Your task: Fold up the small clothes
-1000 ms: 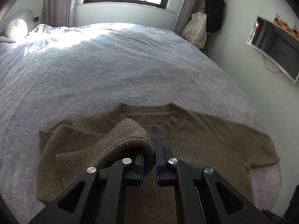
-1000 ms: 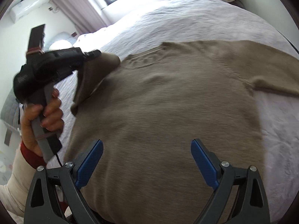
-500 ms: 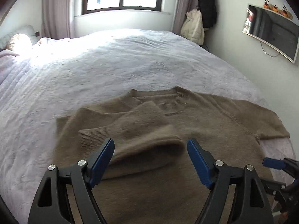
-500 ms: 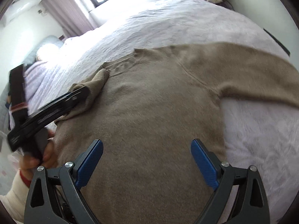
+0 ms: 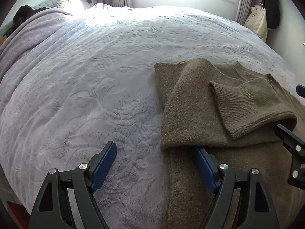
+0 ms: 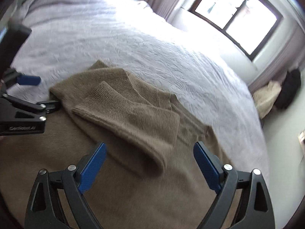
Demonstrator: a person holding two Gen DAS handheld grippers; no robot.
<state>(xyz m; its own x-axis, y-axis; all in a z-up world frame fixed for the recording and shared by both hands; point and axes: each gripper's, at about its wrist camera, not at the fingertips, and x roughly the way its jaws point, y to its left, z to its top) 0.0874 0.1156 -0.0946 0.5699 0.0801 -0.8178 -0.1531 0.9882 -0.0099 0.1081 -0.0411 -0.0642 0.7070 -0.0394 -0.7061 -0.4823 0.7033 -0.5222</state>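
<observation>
Sweater lies flat on the bed, near its foot edge; one sleeve is folded across the chest, cuff just below the collar. Knit looks soft, limp and light, not slippery: likely to sag and drag, so best pinched at a hem or shoulder seam.

Left gripper spread, empty, straddling the sweater's side edge. Right gripper spread, jaws just been narrowing, over the sleeve, pads not pressing.

Legible writing: "GenRobot.AI" on the left gripper body.

sweaters: one
grippers: two, left, right
beds: one
windows: one
</observation>
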